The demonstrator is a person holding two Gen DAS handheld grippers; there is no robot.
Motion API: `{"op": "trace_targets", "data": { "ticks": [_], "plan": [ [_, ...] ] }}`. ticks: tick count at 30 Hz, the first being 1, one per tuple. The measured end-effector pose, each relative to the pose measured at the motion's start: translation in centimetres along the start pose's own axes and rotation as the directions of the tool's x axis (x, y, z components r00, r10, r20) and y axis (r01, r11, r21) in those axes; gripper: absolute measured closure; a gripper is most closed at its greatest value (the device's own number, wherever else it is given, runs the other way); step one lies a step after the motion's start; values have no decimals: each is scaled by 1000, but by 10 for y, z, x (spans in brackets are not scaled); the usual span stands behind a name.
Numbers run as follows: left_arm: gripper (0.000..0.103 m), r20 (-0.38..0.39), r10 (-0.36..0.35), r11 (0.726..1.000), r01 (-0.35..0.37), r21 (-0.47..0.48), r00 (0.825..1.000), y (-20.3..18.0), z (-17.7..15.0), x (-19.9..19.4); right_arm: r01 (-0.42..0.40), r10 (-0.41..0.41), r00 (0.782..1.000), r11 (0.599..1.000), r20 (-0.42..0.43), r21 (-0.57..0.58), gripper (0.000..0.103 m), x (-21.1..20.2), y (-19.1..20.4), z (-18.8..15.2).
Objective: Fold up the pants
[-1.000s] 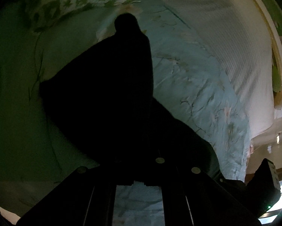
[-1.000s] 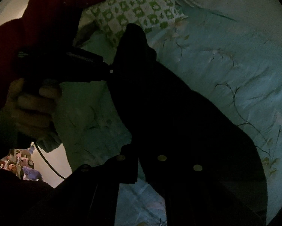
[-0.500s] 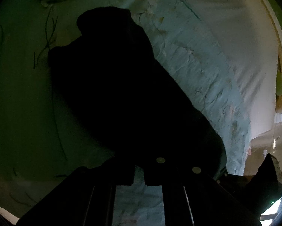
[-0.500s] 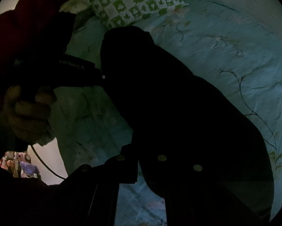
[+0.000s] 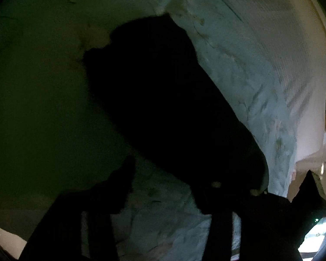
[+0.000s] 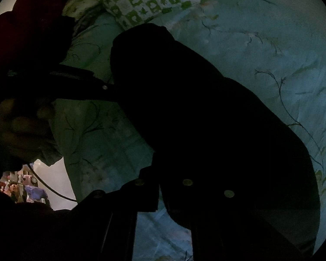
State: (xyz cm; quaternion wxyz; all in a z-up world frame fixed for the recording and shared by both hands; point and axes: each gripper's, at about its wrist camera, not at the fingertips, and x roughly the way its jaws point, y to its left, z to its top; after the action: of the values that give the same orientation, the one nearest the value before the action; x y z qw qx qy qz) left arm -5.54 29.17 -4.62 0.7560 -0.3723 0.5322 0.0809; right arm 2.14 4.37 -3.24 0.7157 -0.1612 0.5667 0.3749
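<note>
The black pants (image 5: 163, 100) lie as a long dark folded shape on the pale blue-green bedsheet (image 5: 239, 69). In the left wrist view my left gripper (image 5: 171, 184) has its fingers spread apart, with sheet showing between them, at the near end of the pants. In the right wrist view the pants (image 6: 195, 119) run from the pillow toward my right gripper (image 6: 160, 182), whose fingers stand close together at the fabric's near edge. The left gripper (image 6: 106, 87) also shows there, touching the pants' left edge.
A green-and-white checked pillow (image 6: 154, 0) lies at the head of the bed. A white striped cover (image 5: 282, 43) lies along the right side. The bed's edge and the room floor (image 6: 54, 178) show at lower left. The person's hand (image 6: 21, 126) holds the left gripper.
The pants have been lowered and laid flatter on the bed. The left gripper's fingers have opened and let go of the fabric. The right gripper stays closed on the edge.
</note>
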Motion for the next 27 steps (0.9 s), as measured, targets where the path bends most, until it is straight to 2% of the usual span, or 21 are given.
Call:
{"op": "trace_targets", "data": {
  "ticks": [1,2,3,7,9,15,17,21,27],
  "plan": [
    [42,2,5,1000,-5,-8,1000,2,2,-3,-2,2,1000,1000,-7,20,80,-1,-3,0],
    [33,-3,12,1000,-12,-22,1000,5,5,-5,-5,5,1000,999,-5,40,66,-3,-5,1],
    [30,-6,14,999,-15,-36,1000,7,8,-7,-16,15,1000,998,12,58,58,-8,-7,2],
    [27,-3,24,995,-24,-94,1000,15,22,-14,-89,73,991,985,110,149,57,-36,-23,8],
    [27,-3,28,993,-28,-116,1000,17,29,-15,-106,76,984,975,159,194,57,-50,-36,12],
    [25,-6,75,992,-75,-98,997,13,47,-12,-126,15,961,913,276,389,57,-79,-102,29],
    [25,5,100,990,-99,-96,995,12,51,-11,-120,-12,957,894,291,432,57,-79,-123,33],
    [25,-2,135,986,-135,-94,991,18,55,-2,-112,-17,962,887,273,448,57,-67,-141,43],
    [28,-8,122,988,-122,-94,993,28,62,7,-63,23,994,922,107,383,57,-20,-135,58]
  ]
}}
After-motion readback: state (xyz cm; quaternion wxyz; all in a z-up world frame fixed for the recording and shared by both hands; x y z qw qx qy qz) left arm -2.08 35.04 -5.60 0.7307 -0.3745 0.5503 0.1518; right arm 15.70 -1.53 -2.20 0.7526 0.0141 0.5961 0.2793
